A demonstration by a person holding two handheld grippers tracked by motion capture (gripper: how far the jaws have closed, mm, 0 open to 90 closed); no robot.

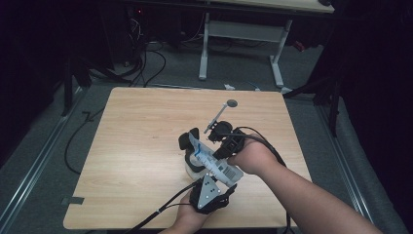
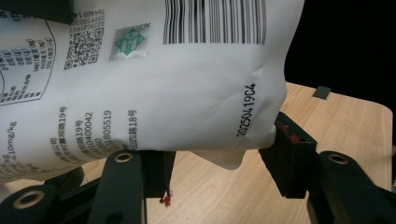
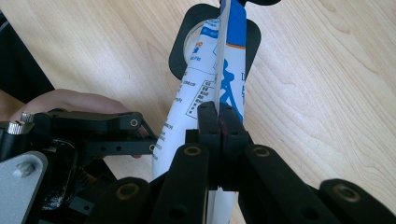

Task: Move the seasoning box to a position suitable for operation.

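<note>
White pouch between both: left hand-held gripper grasps its body, right hand-held gripper clenched on edge.

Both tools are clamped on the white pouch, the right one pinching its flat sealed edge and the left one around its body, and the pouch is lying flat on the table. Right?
Not quite: the pouch is held up off the table, as the high view shows. The right tool does pinch its sealed edge, and the left tool does grip its body.
</note>
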